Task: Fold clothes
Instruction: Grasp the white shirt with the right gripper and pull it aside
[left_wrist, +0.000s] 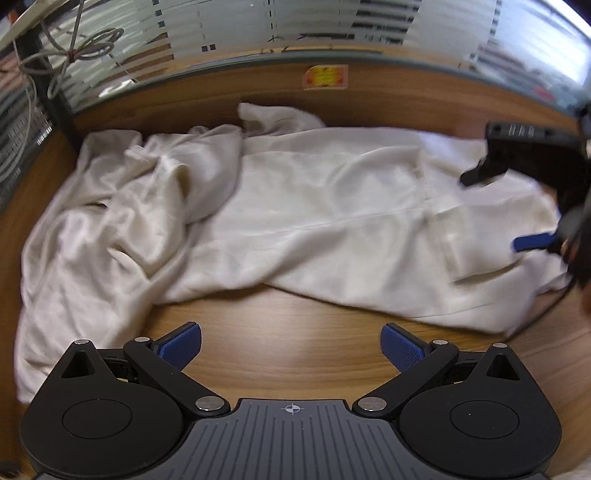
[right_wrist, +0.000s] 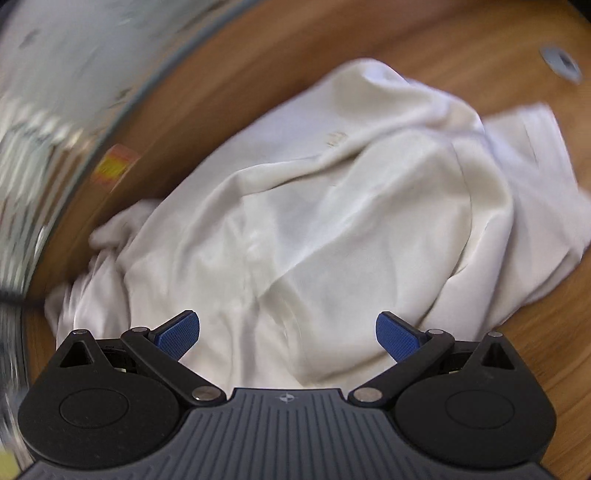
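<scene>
Blue-padded left gripper (left_wrist: 291, 347) is held spread and empty over the wooden table (left_wrist: 295, 354); the right gripper (right_wrist: 287, 334), also spread, hangs above the crumpled white cotton garment (left_wrist: 295, 206) — its edges are best gripped and pulled flat first.

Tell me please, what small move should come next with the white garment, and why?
Probably lower the open left gripper toward the bunched end of the white garment and pinch it: that end lies crumpled, and both grippers, the right gripper too, hold nothing.
</scene>
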